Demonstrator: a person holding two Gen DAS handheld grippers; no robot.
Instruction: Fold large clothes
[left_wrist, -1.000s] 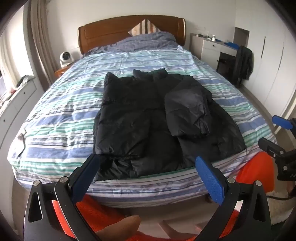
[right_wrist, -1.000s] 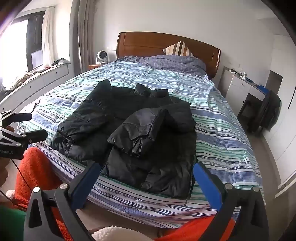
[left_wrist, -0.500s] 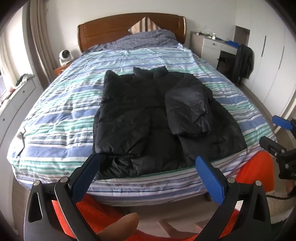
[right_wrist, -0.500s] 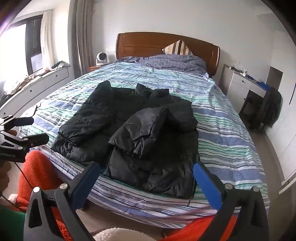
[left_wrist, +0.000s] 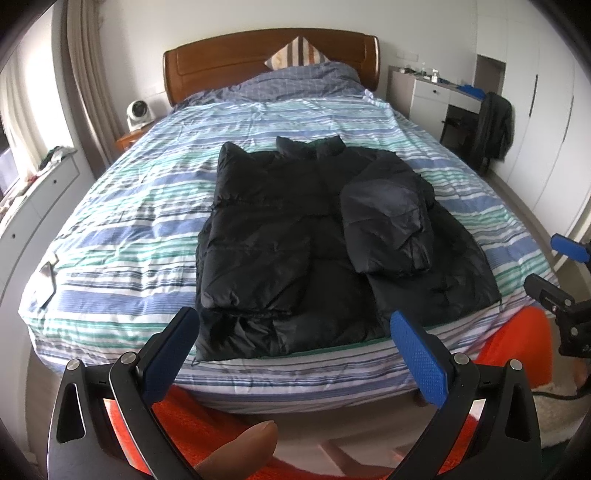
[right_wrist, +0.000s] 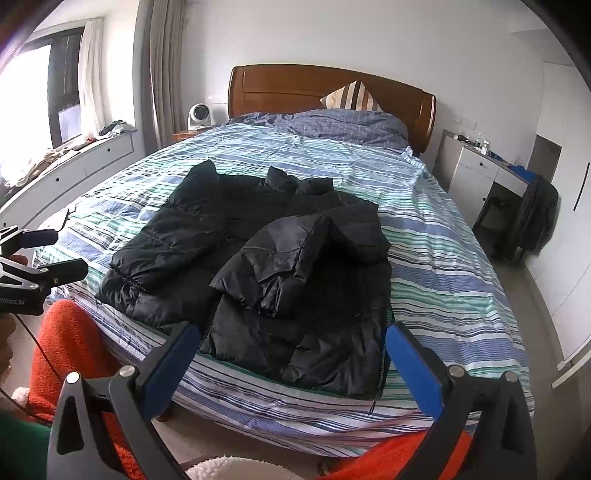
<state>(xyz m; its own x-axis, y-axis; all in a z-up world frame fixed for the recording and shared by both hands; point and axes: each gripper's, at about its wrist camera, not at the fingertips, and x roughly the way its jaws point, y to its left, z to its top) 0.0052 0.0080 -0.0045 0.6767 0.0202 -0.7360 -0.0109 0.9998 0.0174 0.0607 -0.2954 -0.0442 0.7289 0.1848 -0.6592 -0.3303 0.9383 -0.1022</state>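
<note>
A black puffer jacket (left_wrist: 317, 236) lies flat at the near end of a bed with a striped cover (left_wrist: 140, 206), collar toward the headboard. Both sleeves are folded in over its front. It also shows in the right wrist view (right_wrist: 258, 266). My left gripper (left_wrist: 295, 347) is open and empty, held off the foot of the bed in front of the jacket's hem. My right gripper (right_wrist: 291, 354) is open and empty, off the bed's near right corner. Each gripper shows at the edge of the other's view, the right one (left_wrist: 557, 273) and the left one (right_wrist: 40, 254).
A wooden headboard (left_wrist: 269, 55) and pillows stand at the far end. A white desk with a dark garment on a chair (left_wrist: 491, 129) is to the right. A low white cabinet (right_wrist: 74, 162) runs along the left wall. Orange cloth (right_wrist: 70, 347) is below the grippers.
Both grippers have drawn slightly nearer the bed, so the jacket sits a little larger in view. The jacket itself has not moved.
</note>
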